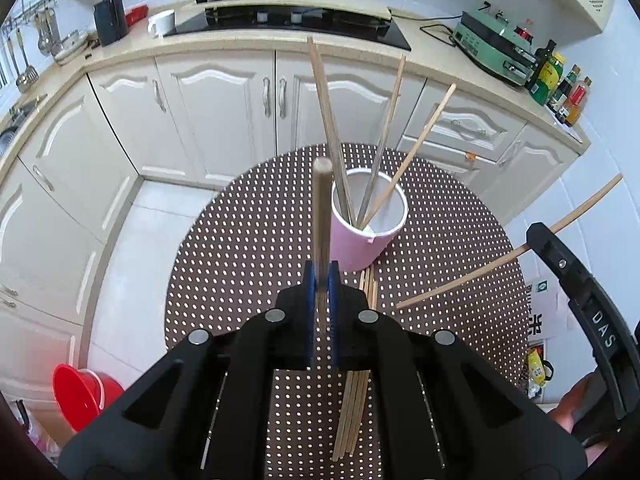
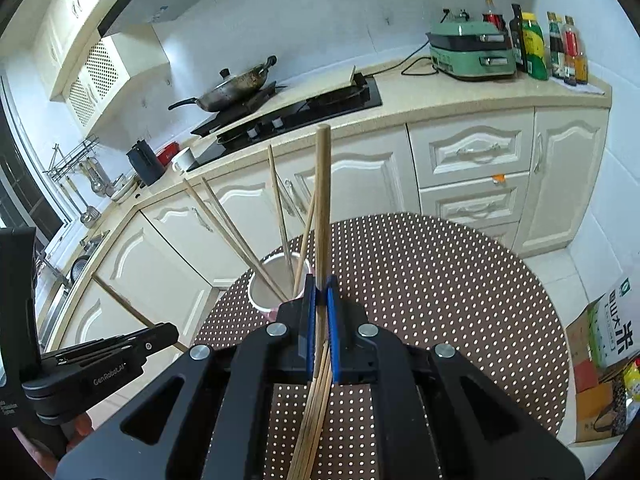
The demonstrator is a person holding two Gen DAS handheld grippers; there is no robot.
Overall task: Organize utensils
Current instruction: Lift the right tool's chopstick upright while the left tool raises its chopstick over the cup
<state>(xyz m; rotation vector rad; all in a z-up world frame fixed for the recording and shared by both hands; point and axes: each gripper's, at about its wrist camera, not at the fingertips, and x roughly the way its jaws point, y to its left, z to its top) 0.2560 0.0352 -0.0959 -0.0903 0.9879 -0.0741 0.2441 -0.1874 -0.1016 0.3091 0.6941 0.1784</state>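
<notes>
A pink cup (image 1: pixel 366 240) with a white inside stands on the round dotted table (image 1: pixel 248 256) and holds several chopsticks (image 1: pixel 326 120). My left gripper (image 1: pixel 321 276) is shut on one wooden chopstick (image 1: pixel 322 208), held upright just left of the cup. My right gripper (image 2: pixel 320 292) is shut on another wooden chopstick (image 2: pixel 322 200), held upright right of the cup (image 2: pixel 264 292); the same stick shows slanting at the right of the left wrist view (image 1: pixel 520 250). A bundle of loose chopsticks (image 1: pixel 354 392) lies on the table below both grippers and shows in the right wrist view (image 2: pixel 312 420).
White kitchen cabinets (image 1: pixel 216 112) and a counter with a black hob (image 1: pixel 288 20) curve behind the table. A green appliance (image 1: pixel 492 40) and bottles (image 1: pixel 560 84) stand at the right. A red bucket (image 1: pixel 80 396) is on the floor left; a carton (image 2: pixel 608 368) is on the floor right.
</notes>
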